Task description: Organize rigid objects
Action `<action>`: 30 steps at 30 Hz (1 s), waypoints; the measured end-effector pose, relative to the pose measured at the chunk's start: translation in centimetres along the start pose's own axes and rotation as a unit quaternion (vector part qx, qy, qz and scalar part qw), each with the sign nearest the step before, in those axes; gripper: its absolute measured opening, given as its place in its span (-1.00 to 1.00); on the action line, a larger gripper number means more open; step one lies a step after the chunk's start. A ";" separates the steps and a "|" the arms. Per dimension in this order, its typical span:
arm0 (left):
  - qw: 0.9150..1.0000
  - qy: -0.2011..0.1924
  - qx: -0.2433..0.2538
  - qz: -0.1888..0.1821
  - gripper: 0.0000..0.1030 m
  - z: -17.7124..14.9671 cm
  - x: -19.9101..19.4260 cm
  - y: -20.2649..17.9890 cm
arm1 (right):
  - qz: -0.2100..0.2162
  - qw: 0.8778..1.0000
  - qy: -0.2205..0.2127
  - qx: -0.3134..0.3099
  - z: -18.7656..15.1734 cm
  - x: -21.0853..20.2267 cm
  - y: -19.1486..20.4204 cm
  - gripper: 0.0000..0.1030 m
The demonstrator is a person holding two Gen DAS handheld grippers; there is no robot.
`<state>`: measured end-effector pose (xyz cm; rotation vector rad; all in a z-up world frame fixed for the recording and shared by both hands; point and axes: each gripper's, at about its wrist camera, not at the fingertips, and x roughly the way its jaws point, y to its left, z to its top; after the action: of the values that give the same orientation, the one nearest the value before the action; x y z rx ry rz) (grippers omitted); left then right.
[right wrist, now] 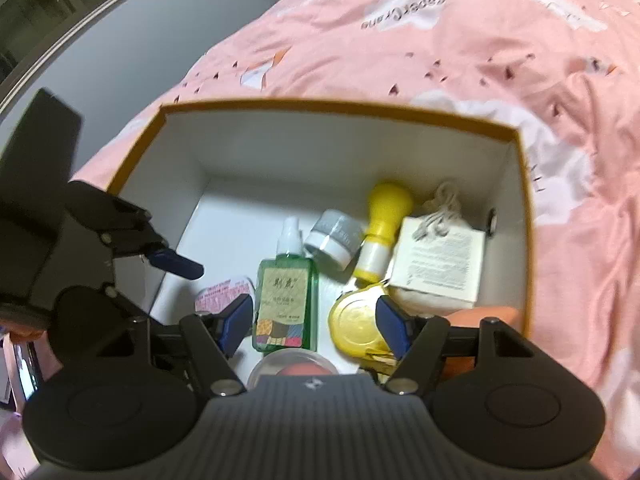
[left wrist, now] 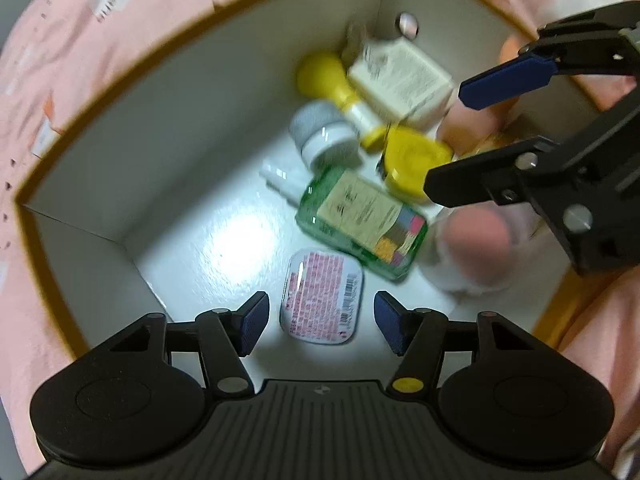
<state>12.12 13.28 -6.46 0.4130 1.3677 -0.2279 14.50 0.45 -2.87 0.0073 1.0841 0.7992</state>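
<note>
Left gripper (left wrist: 320,322) jaws spread, nothing pinched; the flat white tin with pink print (left wrist: 322,296) lies on the floor of the box (left wrist: 100,152) between and just past the pads, not touched. Likely just set down or next to be picked, can't tell which.

Right gripper (right wrist: 316,322) also spread, empty, hanging over the box's near edge. In its view the green bottle (right wrist: 286,300) lies flat between its pads' lines, cap pointing to the far wall, and the yellow lid (right wrist: 356,328) sits just beside the right pad.

Landmark = green bottle. Tin just beside its label end, toward the left gripper. Grey-capped jar (right wrist: 334,240) touching or nearly touching near its cap. Yellow-bulb bottle (right wrist: 380,228) beyond the jar. White printed carton (right wrist: 438,264) further out in the far corner with a string bag on it. Pink round thing near the bottle's base, blurred.

Items are clustered on one side, so sorting looks well along; half the floor is bare.
</note>
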 end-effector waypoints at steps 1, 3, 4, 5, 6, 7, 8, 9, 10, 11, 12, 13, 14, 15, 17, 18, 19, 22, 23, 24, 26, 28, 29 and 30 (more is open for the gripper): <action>1.000 -0.010 -0.002 0.002 0.38 -0.1 -0.7 -0.3 | -0.003 1.000 -0.007 -0.001 0.1 -0.6 0.0 0.31; 0.999 -0.040 -0.010 0.010 0.38 -0.5 -2.4 -0.7 | -0.012 1.000 -0.020 -0.005 0.2 -1.7 0.1 0.31; 0.998 -0.054 -0.015 0.013 0.38 -0.8 -3.2 -0.9 | -0.018 0.999 -0.027 -0.009 0.2 -2.5 0.3 0.31; 0.998 -0.067 -0.018 0.013 0.38 -0.8 -4.2 -0.9 | -0.022 0.999 -0.034 -0.012 0.2 -3.1 0.4 0.32; 0.996 -0.083 -0.024 0.013 0.38 -1.0 -5.1 -1.1 | -0.028 0.999 -0.041 -0.015 0.1 -3.8 0.6 0.32; 0.994 -0.101 -0.031 0.014 0.38 -1.1 -6.1 -1.3 | -0.033 0.998 -0.047 -0.019 0.1 -4.4 0.7 0.32; 0.992 -0.121 -0.040 0.016 0.38 -1.5 -7.2 -1.5 | -0.040 0.997 -0.056 -0.023 -0.1 -5.2 0.9 0.33; 0.988 -0.144 -0.048 0.017 0.38 -1.7 -8.2 -1.6 | -0.046 0.997 -0.065 -0.025 -0.2 -6.0 1.0 0.35; 0.985 -0.162 -0.055 0.018 0.38 -2.0 -9.1 -1.8 | -0.051 0.996 -0.072 -0.028 -0.4 -6.6 1.1 0.36; 0.980 -0.185 -0.067 0.020 0.38 -2.4 -9.9 -1.9 | -0.057 0.995 -0.082 -0.031 -0.6 -7.5 1.3 0.37; 0.975 -0.206 -0.080 0.023 0.38 -2.9 -10.8 -1.9 | -0.063 0.993 -0.089 -0.034 -0.8 -8.1 1.4 0.38; 0.968 -0.232 -0.094 0.025 0.38 -3.4 -11.5 -2.0 | -0.070 0.992 -0.098 -0.038 -1.1 -8.8 1.6 0.38; 0.959 -0.260 -0.110 0.028 0.38 -4.0 -12.4 -2.1 | -0.077 0.990 -0.107 -0.042 -1.4 -9.5 1.7 0.38; 0.951 -0.281 -0.126 0.032 0.38 -4.6 -13.1 -2.2 | -0.085 0.989 -0.116 -0.044 -1.7 -10.3 1.9 0.39; 0.932 -0.323 -0.162 0.042 0.38 -5.8 -14.3 -2.3 | -0.095 0.985 -0.133 -0.048 -2.2 -11.5 2.3 0.41; 0.920 -0.343 -0.180 0.049 0.38 -6.5 -14.8 -2.5 | -0.100 0.984 -0.141 -0.050 -2.5 -12.0 2.4 0.44; 0.910 -0.362 -0.196 0.059 0.38 -7.0 -15.2 -2.7 | -0.107 0.981 -0.154 -0.053 -2.9 -12.7 2.7 0.45; 0.882 -0.399 -0.231 0.101 0.38 -8.5 -15.9 -4.0 | -0.125 0.973 -0.181 -0.070 -4.2 -13.9 3.7 0.46; 0.873 -0.404 -0.246 0.115 0.38 -9.1 -16.0 -4.4 | -0.132 0.969 -0.194 -0.078 -4.8 -14.4 4.1 0.46; 0.863 -0.409 -0.266 0.129 0.42 -9.6 -16.0 -5.0 | -0.136 0.966 -0.201 -0.084 -5.3 -14.7 4.4 0.48; 0.849 -0.422 -0.286 0.141 0.57 -10.4 -15.9 -6.0 | -0.154 0.958 -0.221 -0.098 -6.6 -15.1 5.1 0.52; 0.832 -0.440 -0.304 0.149 0.61 -11.2 -15.5 -6.8 | -0.179 0.948 -0.240 -0.108 -8.0 -15.2 5.7 0.61; 0.828 -0.443 -0.312 0.147 0.70 -11.4 -15.0 -7.1 | -0.195 0.942 -0.250 -0.113 -8.6 -15.1 6.0 0.65; 0.826 -0.443 -0.320 0.140 0.78 -11.5 -14.6 -7.2 | -0.210 0.936 -0.257 -0.117 -9.2 -14.9 6.2 0.67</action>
<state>-3.87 10.35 5.00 -0.0868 0.3873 0.2735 0.39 -7.11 6.57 -0.2002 0.4621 0.4901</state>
